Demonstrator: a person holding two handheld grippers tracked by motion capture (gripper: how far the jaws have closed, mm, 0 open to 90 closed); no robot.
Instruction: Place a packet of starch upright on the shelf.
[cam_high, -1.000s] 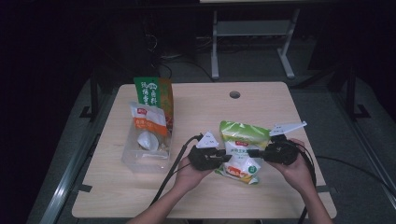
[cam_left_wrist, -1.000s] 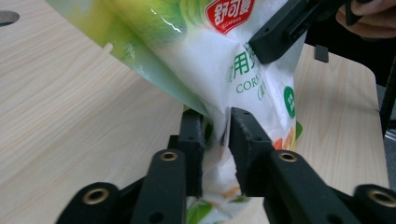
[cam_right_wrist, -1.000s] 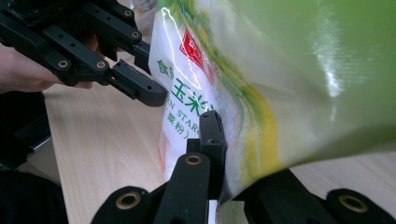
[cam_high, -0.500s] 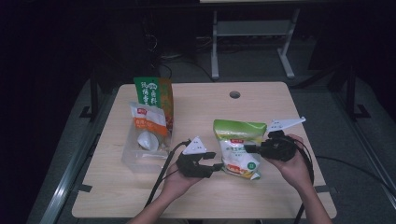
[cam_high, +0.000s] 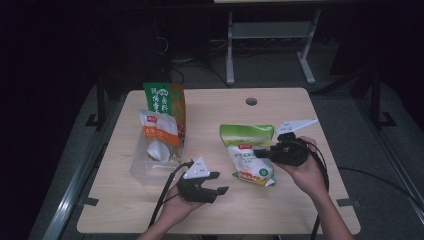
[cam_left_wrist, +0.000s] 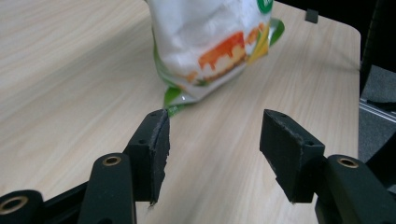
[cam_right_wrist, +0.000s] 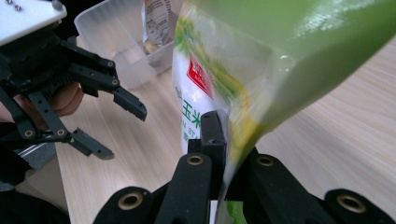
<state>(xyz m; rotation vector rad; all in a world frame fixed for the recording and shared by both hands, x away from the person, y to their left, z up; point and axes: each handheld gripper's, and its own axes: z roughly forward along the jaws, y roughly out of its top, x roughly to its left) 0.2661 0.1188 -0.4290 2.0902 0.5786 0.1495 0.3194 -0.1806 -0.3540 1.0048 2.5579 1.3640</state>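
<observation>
A green and white snack bag (cam_high: 247, 150) hangs tilted over the table's right half, its lower end close to the wood. My right gripper (cam_high: 258, 151) is shut on the bag's right edge; in the right gripper view the jaws (cam_right_wrist: 224, 126) pinch the bag (cam_right_wrist: 280, 60). My left gripper (cam_high: 220, 182) sits left of the bag near the front edge. Its jaws have just been opening and nothing is between them (cam_left_wrist: 212, 130). The bag's lower corner (cam_left_wrist: 210, 42) lies just ahead of them. The left gripper (cam_right_wrist: 121, 133) also appears open in the right gripper view.
A clear plastic bin (cam_high: 142, 172) stands at the left of the table. It holds an upright green and orange bag (cam_high: 165, 107) and a white and orange packet (cam_high: 157, 132). A round cable hole (cam_high: 251, 101) is near the far edge.
The left gripper has let go of the bag, opened and drawn back to the left and toward the front edge. The right gripper has lifted the bag a little.
</observation>
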